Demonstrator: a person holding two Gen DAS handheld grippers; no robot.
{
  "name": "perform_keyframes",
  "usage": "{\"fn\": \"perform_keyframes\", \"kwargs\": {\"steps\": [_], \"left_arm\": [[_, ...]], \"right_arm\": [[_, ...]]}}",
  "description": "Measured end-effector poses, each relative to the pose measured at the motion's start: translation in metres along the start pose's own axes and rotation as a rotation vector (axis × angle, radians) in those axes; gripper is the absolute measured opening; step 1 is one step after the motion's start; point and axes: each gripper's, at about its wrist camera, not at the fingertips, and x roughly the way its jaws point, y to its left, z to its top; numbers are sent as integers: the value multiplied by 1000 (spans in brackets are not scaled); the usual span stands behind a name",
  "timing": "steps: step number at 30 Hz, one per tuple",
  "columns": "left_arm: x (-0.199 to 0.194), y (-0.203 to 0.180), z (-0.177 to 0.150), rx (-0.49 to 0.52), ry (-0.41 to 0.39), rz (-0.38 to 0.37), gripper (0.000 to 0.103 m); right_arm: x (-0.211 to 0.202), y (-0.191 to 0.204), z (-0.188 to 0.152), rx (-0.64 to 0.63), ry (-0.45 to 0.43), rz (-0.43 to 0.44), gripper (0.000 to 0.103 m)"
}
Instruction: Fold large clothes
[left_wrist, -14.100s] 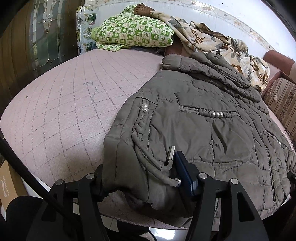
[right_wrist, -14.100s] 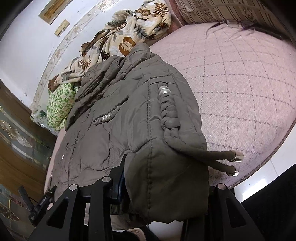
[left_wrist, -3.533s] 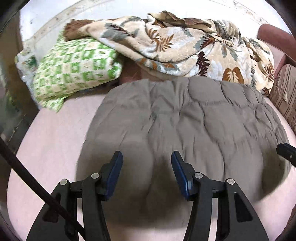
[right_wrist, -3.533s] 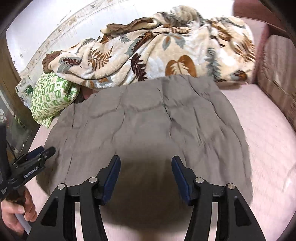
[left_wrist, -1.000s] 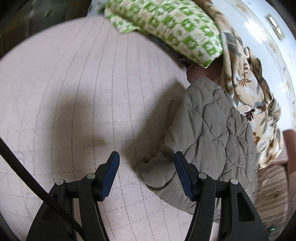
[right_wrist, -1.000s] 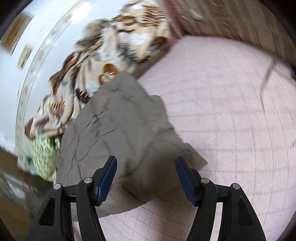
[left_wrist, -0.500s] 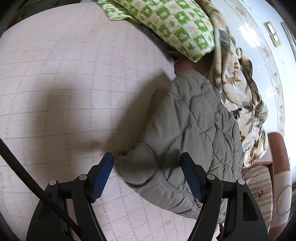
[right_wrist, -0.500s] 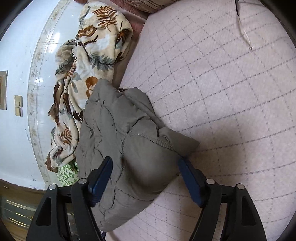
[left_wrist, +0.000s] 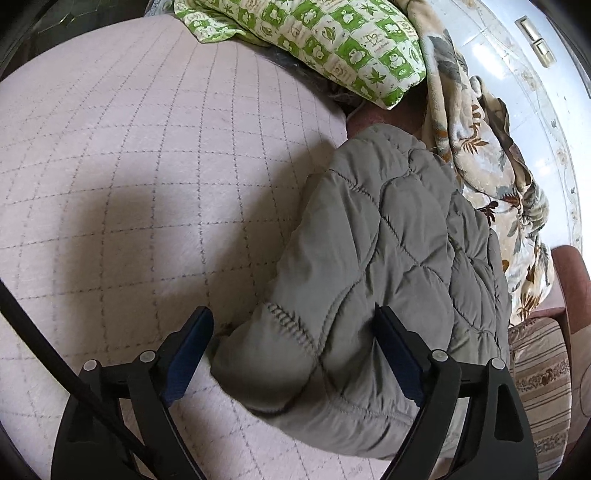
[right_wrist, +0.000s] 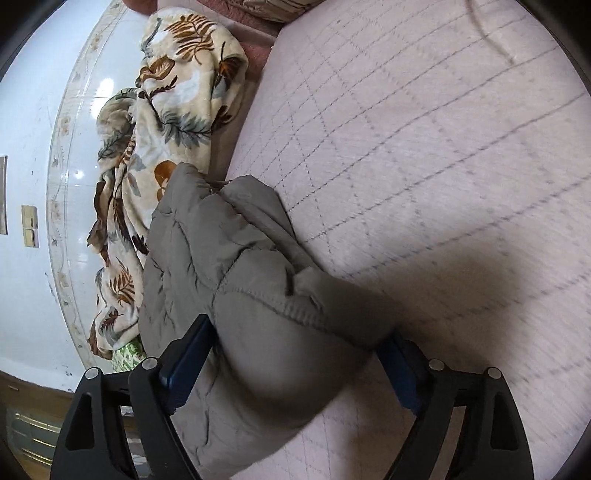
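Grey quilted jacket (left_wrist: 388, 236) lies folded into a bundle on the pink quilted bed (left_wrist: 147, 155), far edge just beside the leaf-print blanket (left_wrist: 480, 129) and near the green checked pillow (left_wrist: 332, 33). Left tongs (left_wrist: 293, 345) straddle the near-left corner of the bundle, jaws opening, wide; fabric sits between them, but the left pad stands clear of it and contact at the right pad cannot be confirmed. Right tongs (right_wrist: 299, 356) straddle the opposite corner, jaws also opening, wide; cloth bulges between the pads and brushes them, but no pinch is visible. Neither tool seems to grip the jacket. Step in hand looks like the approach to each end of the bundle, either for one more fold or for a tidy-up of the edges. Next move likely calls for both tongs to settle lower around the thick padded corners, then close together on several layers so the fold does not spring apart.
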Motion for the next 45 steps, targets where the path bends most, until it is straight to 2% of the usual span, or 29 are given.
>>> {"fn": "perform_keyframes", "kwargs": {"steps": [2, 3, 4, 6, 7, 9, 12, 15, 20, 26, 33, 38, 45], "left_arm": [[4, -3, 0, 16, -10, -9, 86], [6, -6, 0, 32, -13, -10, 79], [6, -9, 0, 52, -14, 1, 77], [3, -19, -1, 101, -35, 23, 60], [1, -24, -2, 126, -47, 34, 55], [-4, -35, -4, 188, -76, 68, 40], [-8, -54, -9, 283, -126, 153, 34], [-14, -66, -12, 353, -173, 199, 31], [-33, -77, -14, 412, -240, 212, 30], [-57, -89, -12, 433, -291, 201, 30], [-95, -97, -19, 451, -316, 157, 30], [-119, -92, -37, 470, -313, 156, 30], [-150, -68, -65, 437, -303, 127, 30]], "right_arm": [[6, 6, 2, -30, -12, -6, 91], [8, 9, 2, -44, -17, -5, 89], [9, 11, 2, -54, -17, -4, 79], [11, 17, 2, -96, -16, -29, 63], [11, 21, 1, -115, -19, -33, 55], [9, 37, -3, -226, -32, -88, 45], [5, 64, -16, -416, -80, -178, 38], [4, 83, -30, -564, -121, -252, 35], [-6, 112, -52, -787, -205, -330, 31], [-26, 143, -79, -964, -297, -346, 28], [-55, 159, -96, -1025, -321, -318, 28], [-82, 160, -106, -1010, -311, -280, 28], [-121, 139, -128, -995, -294, -241, 28]]}}
